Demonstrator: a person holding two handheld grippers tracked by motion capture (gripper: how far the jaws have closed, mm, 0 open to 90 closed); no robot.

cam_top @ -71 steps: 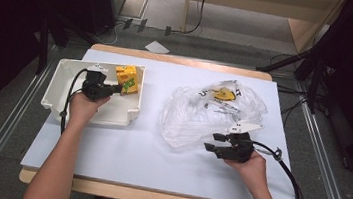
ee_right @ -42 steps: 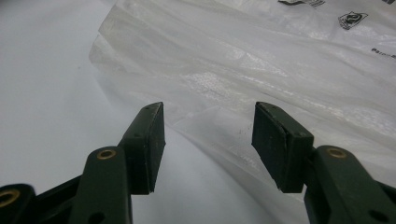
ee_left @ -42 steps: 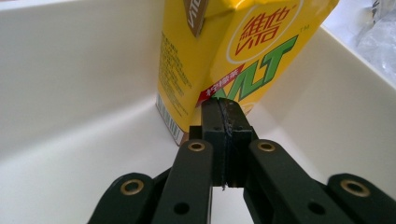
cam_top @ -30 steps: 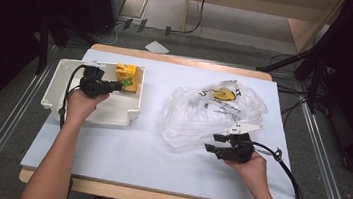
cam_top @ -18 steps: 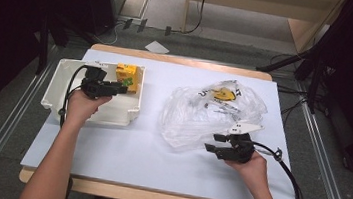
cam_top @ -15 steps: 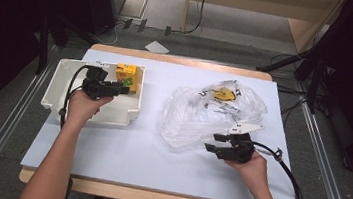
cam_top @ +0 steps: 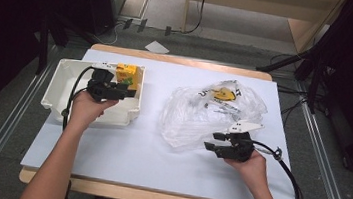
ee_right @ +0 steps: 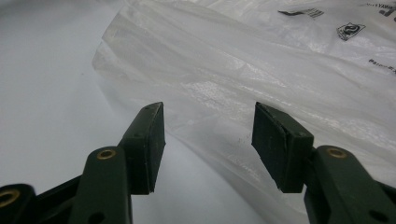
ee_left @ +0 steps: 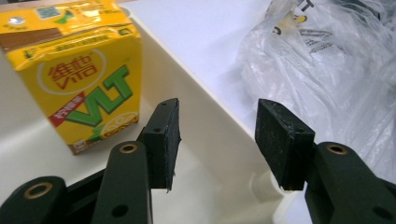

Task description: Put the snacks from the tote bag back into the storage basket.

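A yellow lemon-tea carton (cam_top: 128, 73) (ee_left: 74, 70) stands upright in the far right corner of a white tray (cam_top: 61, 79). My left gripper (cam_top: 132, 93) (ee_left: 217, 135) hovers over the tray's right wall (ee_left: 205, 112), just near of the carton. Its jaws have just been opening, stand open, and hold nothing; the carton is off to their left. My right gripper (cam_top: 210, 139) (ee_right: 208, 135) is open at the near edge of a crumpled clear plastic bag (cam_top: 213, 109) (ee_right: 280, 60). The bag's edge lies between its pads without being pressed.
A white sheet (cam_top: 123, 149) covers the table. Something yellow (cam_top: 224, 93) shows through the far part of the bag. The bag also appears at the right of the left gripper view (ee_left: 327, 60). Dark stands and cables surround the table.
The left jaws have opened off the carton and the hand has drawn back slightly and risen; the carton stays standing in the tray. The right gripper has not moved.
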